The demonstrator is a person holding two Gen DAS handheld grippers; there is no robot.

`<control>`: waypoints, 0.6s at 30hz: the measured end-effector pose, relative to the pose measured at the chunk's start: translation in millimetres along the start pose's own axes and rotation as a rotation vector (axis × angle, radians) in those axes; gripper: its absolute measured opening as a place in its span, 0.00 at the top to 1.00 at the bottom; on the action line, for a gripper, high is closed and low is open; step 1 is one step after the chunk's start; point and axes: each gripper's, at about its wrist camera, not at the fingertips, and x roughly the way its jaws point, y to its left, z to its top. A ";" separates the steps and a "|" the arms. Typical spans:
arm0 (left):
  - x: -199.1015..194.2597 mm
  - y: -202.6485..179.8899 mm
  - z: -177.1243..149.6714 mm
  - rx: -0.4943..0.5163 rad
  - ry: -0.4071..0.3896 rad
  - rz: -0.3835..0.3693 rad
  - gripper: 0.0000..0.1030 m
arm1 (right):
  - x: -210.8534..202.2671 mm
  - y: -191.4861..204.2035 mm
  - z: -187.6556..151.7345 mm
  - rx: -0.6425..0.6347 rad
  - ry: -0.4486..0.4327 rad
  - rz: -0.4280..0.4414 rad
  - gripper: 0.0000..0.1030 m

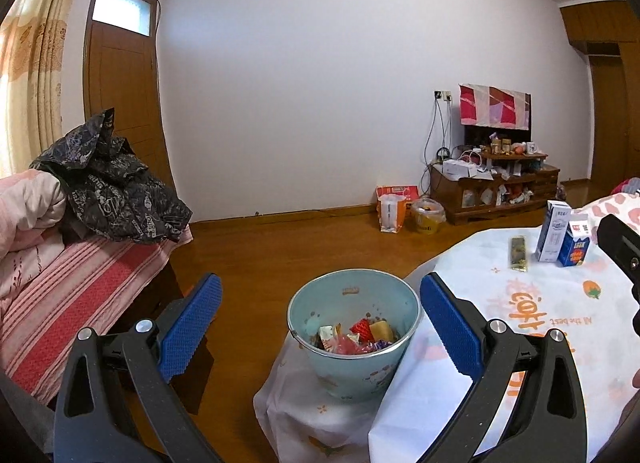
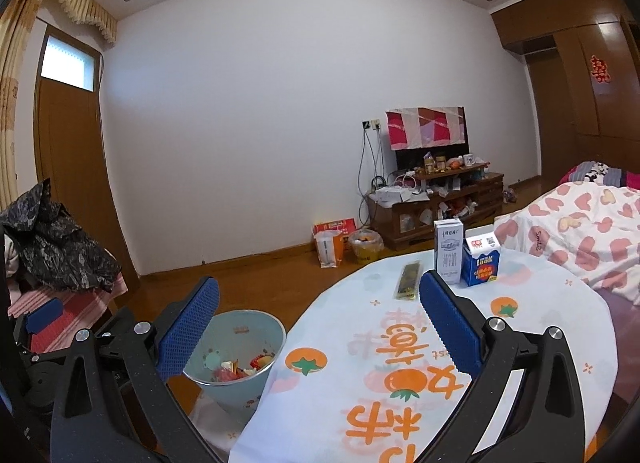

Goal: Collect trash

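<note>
Both tongs, left [image 1: 320, 303] and right [image 2: 320, 303], spread empty near the trash bin [image 1: 354, 333].

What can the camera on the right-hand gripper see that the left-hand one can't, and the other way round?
Only the right wrist view shows the red paper decoration on the wardrobe and most of the heart-print blanket. Only the left wrist view looks down into the trash bin enough to show its wrappers clearly, and shows the pink folded bedding. Both show the bin, the two cartons, the flat dark packet on the printed tablecloth, and the TV stand.
</note>
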 end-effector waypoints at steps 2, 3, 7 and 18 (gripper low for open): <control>-1.0 1.6 0.5 -0.003 -0.008 -0.001 0.06 | 0.0 0.9 -0.6 -0.005 0.002 0.000 0.04; -1.2 2.2 0.2 -0.006 -0.008 0.001 0.06 | 1.1 1.5 -1.0 -0.007 0.006 -0.001 0.04; -1.6 3.9 -0.5 -0.011 -0.007 -0.001 0.06 | 4.0 0.9 -3.6 -0.001 0.017 0.000 0.04; 1.0 4.6 -2.0 -0.011 -0.001 0.000 0.06 | 5.3 2.2 -5.3 -0.006 0.025 0.001 0.04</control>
